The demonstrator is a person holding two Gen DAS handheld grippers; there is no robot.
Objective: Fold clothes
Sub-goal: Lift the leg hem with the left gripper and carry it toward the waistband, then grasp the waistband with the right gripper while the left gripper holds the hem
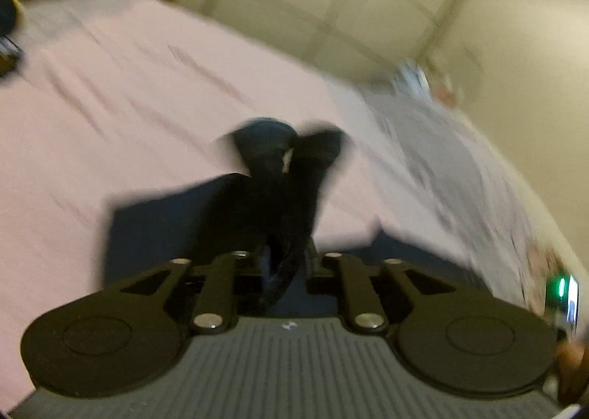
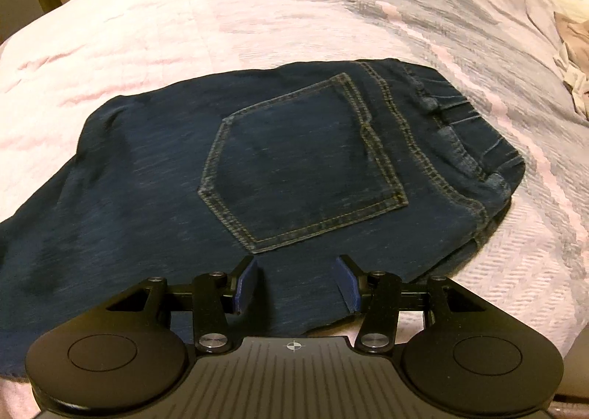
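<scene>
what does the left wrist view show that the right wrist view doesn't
Only the left wrist view: dark cloth bunched between the left gripper's jaws and lifted off the bed, all blurred; pale panelled doors; a green light at the right edge.

Only the right wrist view: the jeans lying flat, back pocket and waistband up; the right gripper with its jaws apart above the near edge; a crumpled beige cloth at far right.

Both: the pink and grey bedcover, and dark denim on it.

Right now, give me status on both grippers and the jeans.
Left gripper: dark cloth between its fingers, grip unclear in blur. Right gripper: open, over the jeans. Jeans on the bedspread. Nothing blocking.
</scene>
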